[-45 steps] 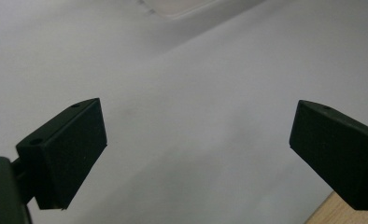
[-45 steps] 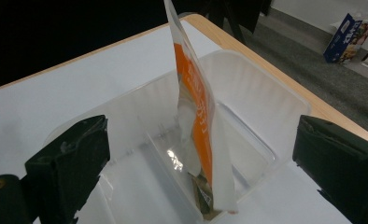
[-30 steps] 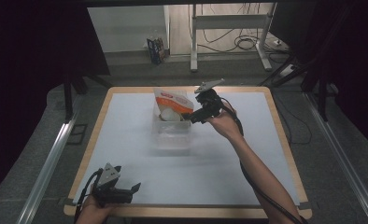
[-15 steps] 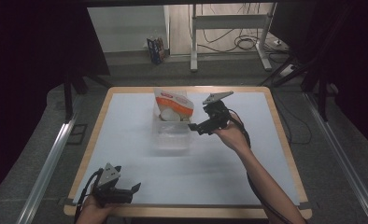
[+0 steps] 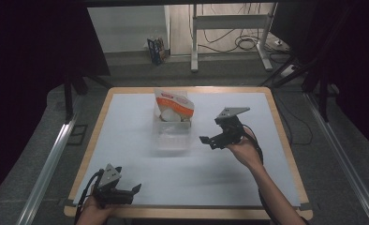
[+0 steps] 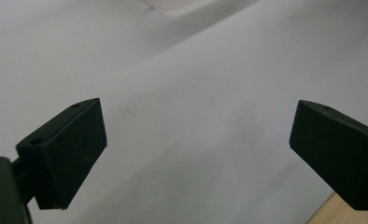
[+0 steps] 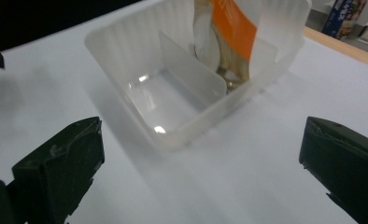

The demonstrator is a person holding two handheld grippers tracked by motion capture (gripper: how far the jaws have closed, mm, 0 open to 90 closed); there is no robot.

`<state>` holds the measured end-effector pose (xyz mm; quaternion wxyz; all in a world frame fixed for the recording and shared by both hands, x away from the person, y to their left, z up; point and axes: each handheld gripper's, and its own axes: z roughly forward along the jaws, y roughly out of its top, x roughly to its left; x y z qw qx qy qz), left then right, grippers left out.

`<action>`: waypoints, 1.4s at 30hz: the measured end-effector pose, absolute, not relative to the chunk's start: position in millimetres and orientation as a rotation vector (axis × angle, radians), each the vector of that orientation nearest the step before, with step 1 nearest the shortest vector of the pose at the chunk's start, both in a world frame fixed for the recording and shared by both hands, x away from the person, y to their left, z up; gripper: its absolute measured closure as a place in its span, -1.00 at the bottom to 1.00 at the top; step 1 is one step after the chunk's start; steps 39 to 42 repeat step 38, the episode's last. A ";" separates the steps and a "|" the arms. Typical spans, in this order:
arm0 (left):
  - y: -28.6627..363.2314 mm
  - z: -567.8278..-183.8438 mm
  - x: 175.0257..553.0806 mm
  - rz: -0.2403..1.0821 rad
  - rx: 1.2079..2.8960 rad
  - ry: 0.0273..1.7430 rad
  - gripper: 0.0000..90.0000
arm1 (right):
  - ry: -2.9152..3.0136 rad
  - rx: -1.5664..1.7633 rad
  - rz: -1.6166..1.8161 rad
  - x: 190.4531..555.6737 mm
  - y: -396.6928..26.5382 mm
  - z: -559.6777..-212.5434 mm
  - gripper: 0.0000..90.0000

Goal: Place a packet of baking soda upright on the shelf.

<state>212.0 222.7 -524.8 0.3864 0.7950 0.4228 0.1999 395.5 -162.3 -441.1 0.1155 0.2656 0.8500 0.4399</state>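
White table [image 5: 126, 136] with a wood rim, dark room behind, cables on the floor at 12 o'clock.

One clear plastic bin [image 5: 172, 131] sits toward 12 o'clock of centre, split by one divider [image 7: 191, 74] into two compartments. Far compartment holds one orange-and-white pouch [image 5: 174, 105], upright and leaning on the back wall; near compartment is empty.

Two tools. Right tool [image 5: 210, 139] hangs above the table at the bin's 3 o'clock, jaws wide apart, empty, aimed at the bin. Left tool [image 5: 135, 189] is parked at the 7 o'clock edge, jaws spread, holding nothing, likely idle.
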 end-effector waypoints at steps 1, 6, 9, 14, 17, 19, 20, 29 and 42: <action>222.6 -524.8 212.0 0.510 2.024 1.077 -0.91 | 2.482 0.781 1.288 393.0 -164.8 -442.3 -1.00; 222.7 -524.7 211.4 0.513 2.021 1.074 -0.91 | 2.478 0.788 1.284 382.7 -174.7 -445.9 -1.00; 222.8 -524.7 211.6 0.512 2.021 1.075 -0.91 | 2.467 0.800 1.295 375.5 -179.6 -446.9 -1.00; 222.7 -524.7 211.2 0.513 2.020 1.074 -0.91 | 2.456 0.795 1.283 363.3 -185.7 -448.8 -1.00; 222.6 -524.7 211.4 0.512 2.021 1.074 -0.91 | 2.449 0.802 1.277 355.7 -190.9 -450.8 -1.00; 222.6 -524.7 211.5 0.512 2.022 1.074 -0.91 | 2.447 0.813 1.275 351.0 -195.2 -453.2 -1.00; 222.6 -524.7 211.5 0.512 2.022 1.074 -0.91 | 2.446 0.816 1.269 348.8 -197.4 -454.6 -1.00; 222.2 -524.8 211.4 0.515 2.027 1.074 -0.91 | 2.397 0.873 1.177 330.8 -218.0 -473.9 -1.00; 221.3 -524.8 212.3 0.512 2.031 1.076 -0.91 | 2.436 0.929 1.149 324.8 -227.6 -490.0 -1.00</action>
